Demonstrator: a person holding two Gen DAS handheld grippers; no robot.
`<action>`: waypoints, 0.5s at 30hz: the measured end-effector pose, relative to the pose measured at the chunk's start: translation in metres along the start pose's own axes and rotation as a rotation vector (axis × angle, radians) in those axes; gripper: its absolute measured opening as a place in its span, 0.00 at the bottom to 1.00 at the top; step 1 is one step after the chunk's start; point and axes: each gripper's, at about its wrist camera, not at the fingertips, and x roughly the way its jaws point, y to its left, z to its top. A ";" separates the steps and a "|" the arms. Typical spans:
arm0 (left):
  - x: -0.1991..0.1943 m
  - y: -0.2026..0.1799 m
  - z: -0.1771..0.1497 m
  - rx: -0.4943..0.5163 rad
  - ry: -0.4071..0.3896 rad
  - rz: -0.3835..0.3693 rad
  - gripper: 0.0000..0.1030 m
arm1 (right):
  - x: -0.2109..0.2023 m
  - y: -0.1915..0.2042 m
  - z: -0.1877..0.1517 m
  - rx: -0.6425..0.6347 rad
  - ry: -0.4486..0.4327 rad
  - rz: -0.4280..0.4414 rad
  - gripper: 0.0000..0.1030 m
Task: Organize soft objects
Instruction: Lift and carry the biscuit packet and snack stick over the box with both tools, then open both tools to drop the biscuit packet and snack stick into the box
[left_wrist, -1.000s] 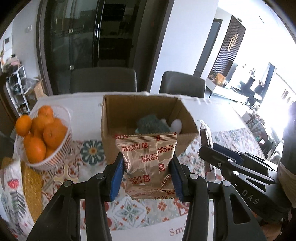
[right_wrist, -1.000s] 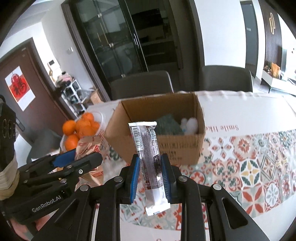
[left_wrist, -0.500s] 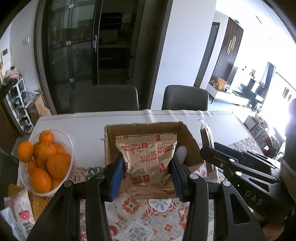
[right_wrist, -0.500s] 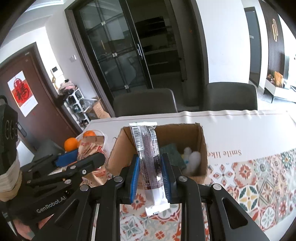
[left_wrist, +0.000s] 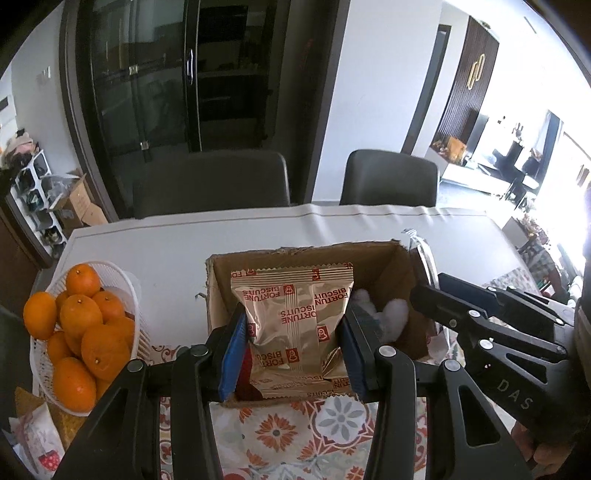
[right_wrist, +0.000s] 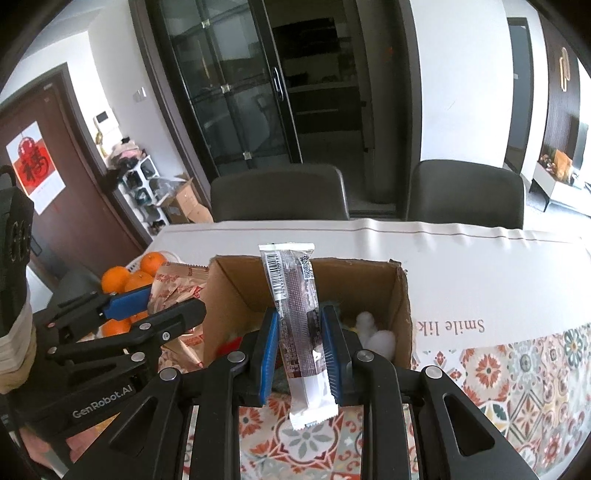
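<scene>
My left gripper is shut on a gold Fortune Biscuits packet, held upright over the near left part of an open cardboard box. My right gripper is shut on a slim dark snack bar wrapper, held upright over the same box. White fluffy cotton balls and a dark green soft item lie inside the box; the balls also show in the right wrist view. Each gripper shows in the other's view, the right one and the left one.
A white basket of oranges stands left of the box on a patterned tablecloth. Two dark chairs stand behind the table's far edge. Printed packets lie at the near left corner.
Both grippers have risen and moved forward with their packets, from in front of the box's near wall to above its opening. The box interior is more visible.
</scene>
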 end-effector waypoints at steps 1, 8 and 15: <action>0.005 0.001 0.001 -0.002 0.009 0.002 0.45 | 0.005 -0.001 0.001 -0.002 0.008 0.000 0.24; 0.037 0.009 0.004 -0.016 0.067 0.010 0.48 | 0.039 -0.009 0.004 -0.004 0.058 0.004 0.24; 0.039 0.013 -0.001 -0.032 0.072 0.051 0.61 | 0.060 -0.016 0.005 0.005 0.112 -0.039 0.50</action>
